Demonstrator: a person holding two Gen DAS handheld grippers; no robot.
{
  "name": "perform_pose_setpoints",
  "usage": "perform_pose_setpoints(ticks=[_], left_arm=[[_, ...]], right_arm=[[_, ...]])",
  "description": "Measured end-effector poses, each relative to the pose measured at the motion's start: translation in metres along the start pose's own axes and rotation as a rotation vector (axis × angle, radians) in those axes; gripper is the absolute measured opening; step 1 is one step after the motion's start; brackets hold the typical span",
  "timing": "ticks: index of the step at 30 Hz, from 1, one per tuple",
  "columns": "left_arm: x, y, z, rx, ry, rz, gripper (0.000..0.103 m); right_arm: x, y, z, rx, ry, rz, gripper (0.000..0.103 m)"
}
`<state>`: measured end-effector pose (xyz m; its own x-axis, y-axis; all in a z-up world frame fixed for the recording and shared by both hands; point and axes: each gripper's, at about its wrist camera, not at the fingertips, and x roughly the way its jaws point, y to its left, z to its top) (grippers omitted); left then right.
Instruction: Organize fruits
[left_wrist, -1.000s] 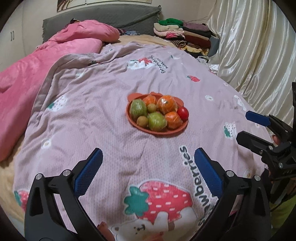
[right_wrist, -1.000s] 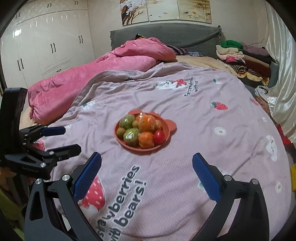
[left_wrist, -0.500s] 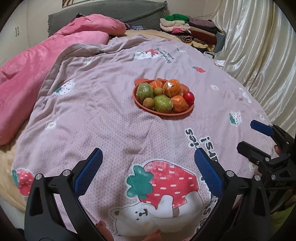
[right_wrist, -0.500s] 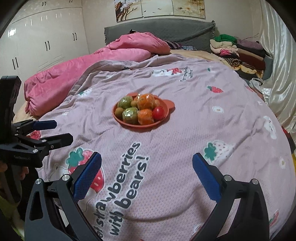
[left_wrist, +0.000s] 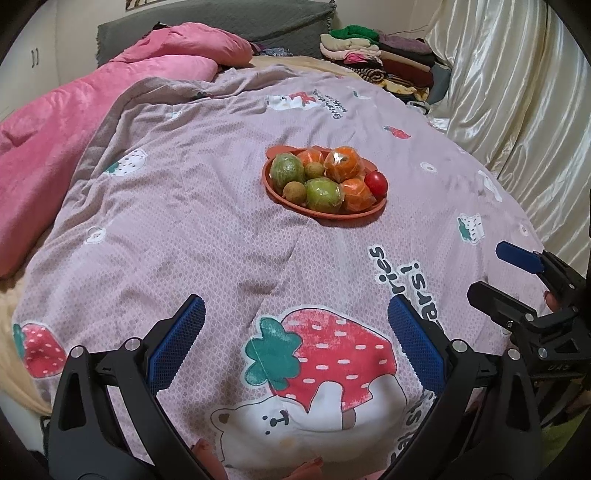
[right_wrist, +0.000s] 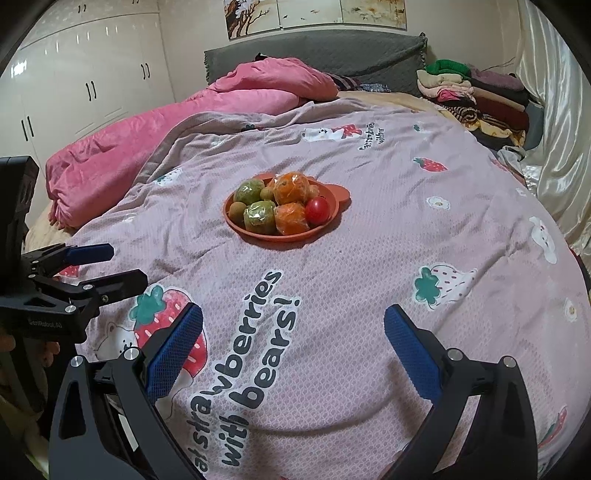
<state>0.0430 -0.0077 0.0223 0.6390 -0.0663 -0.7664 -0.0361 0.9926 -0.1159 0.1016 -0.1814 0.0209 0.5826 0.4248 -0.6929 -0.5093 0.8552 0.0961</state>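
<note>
- We see the left two-finger gripper with blue ribbed pads (left_wrist: 295, 332) in the lower part of the left wrist view, its jaws wide apart and holding nothing, over the pale pink strawberry-and-bear printed bedspread (left_wrist: 207, 229).
- The right two-finger gripper with blue ribbed pads (right_wrist: 293, 334) fills the bottom of the right wrist view — jaws likewise wide apart and empty.
- The shallow orange plastic plate of fruit (right_wrist: 258, 232) lies just above centre in both views, well apart from both grippers.
- On it we count two plastic-wrapped green fruits (right_wrist: 259, 217), wrapped oranges (right_wrist: 291, 188), a small red tomato (right_wrist: 317, 209) at the plate's right edge and small brown round fruits (right_wrist: 236, 209).
- A rumpled pink quilt (right_wrist: 184, 122) occupies the upper left; a stack of folded clothes (right_wrist: 476, 99) sits at the upper right.
</note>
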Motion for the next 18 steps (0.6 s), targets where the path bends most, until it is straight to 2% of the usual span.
perform_pose_setpoints(ticks=[18], left_arm=[[0.001,-0.0014,-0.0019,-0.001,0.007,0.001,0.093]], right_arm=[[-0.0018,0.0004,-0.0006,0.001,-0.003,-0.006,0.098]])
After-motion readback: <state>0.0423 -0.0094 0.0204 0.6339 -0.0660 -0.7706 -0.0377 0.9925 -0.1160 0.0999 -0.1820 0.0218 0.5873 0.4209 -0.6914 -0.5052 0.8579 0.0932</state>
